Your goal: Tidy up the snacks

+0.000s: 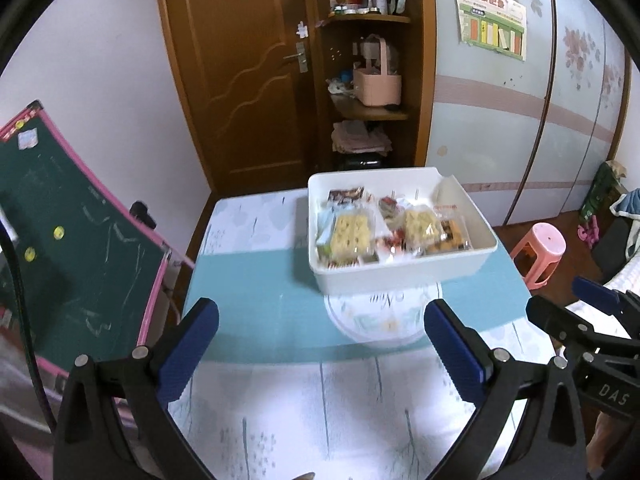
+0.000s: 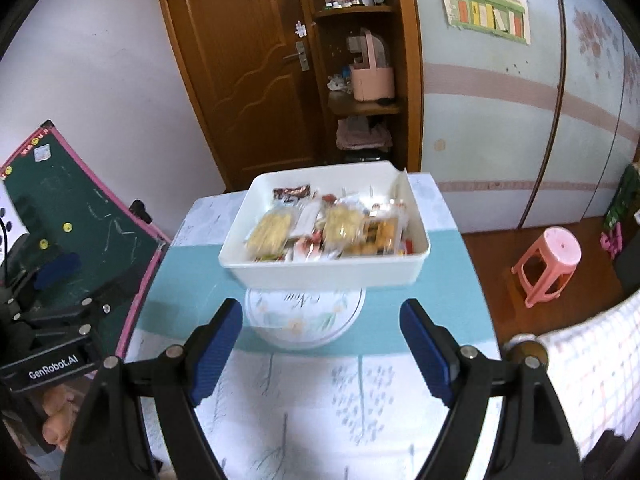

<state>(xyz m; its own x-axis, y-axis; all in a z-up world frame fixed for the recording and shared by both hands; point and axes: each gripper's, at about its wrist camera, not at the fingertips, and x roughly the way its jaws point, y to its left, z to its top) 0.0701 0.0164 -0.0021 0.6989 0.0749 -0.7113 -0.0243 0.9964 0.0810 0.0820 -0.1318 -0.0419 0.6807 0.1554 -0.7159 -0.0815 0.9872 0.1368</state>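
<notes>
Snacks (image 1: 384, 228) fill a white bin (image 1: 404, 276) beyond both released claws (image 1: 320, 344) (image 2: 320, 344).

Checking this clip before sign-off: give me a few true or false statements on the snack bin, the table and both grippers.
1. The white bin holds wrapped snacks. True.
2. The left gripper grips a snack packet. False: its fingers stand apart with nothing between them.
3. The right gripper is open and empty. True.
4. The bin sits on the floor. False: it rests on the table.
5. A pink stool stands on the floor beside the table. True.
</notes>
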